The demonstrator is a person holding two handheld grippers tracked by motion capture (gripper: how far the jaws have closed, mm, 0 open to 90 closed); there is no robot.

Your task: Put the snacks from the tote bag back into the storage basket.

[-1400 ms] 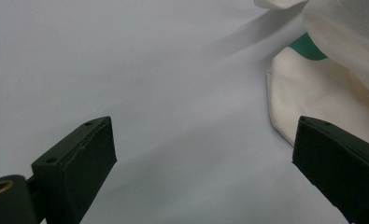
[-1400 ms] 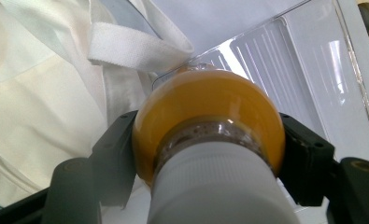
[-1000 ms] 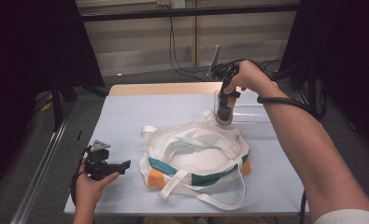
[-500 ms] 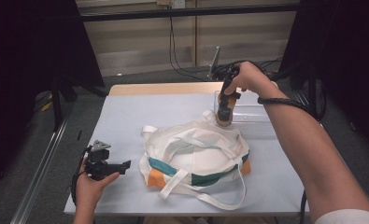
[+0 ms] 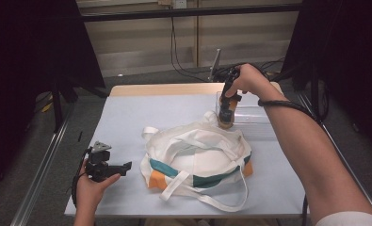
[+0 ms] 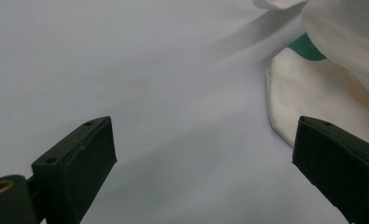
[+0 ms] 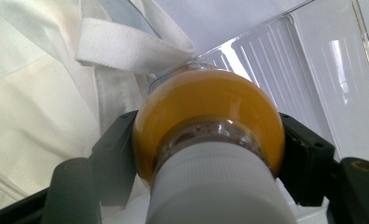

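The work appears to be packing the floppy cream canvas tote bag [image 5: 198,157] with teal and orange panels, which lies slumped across the middle of the table, straps loose. In my judgement it is partway: the small clear bottle of orange liquid with a white cap [image 5: 226,115] is gripped but not yet inside the bag, hanging at the bag's one o'clock edge, right at the near corner of the clear ribbed plastic tray [image 5: 259,117]. Lowering it into the bag's mouth and letting go remain.

The right gripper [image 5: 227,110] points down from the hand, its black jaws clamped on the bottle's round shoulder [image 7: 210,116]. The left gripper [image 5: 109,168] rests at the bag's nine o'clock, a little apart from the fabric, jaws spread wide with nothing between them [image 6: 201,154].

The pale grey-blue table cover [image 5: 141,117] is smooth and mostly bare, with a wood edge at twelve o'clock. Beyond it stand a dim panelled wall [image 5: 141,52], hanging cables and dark frame posts.
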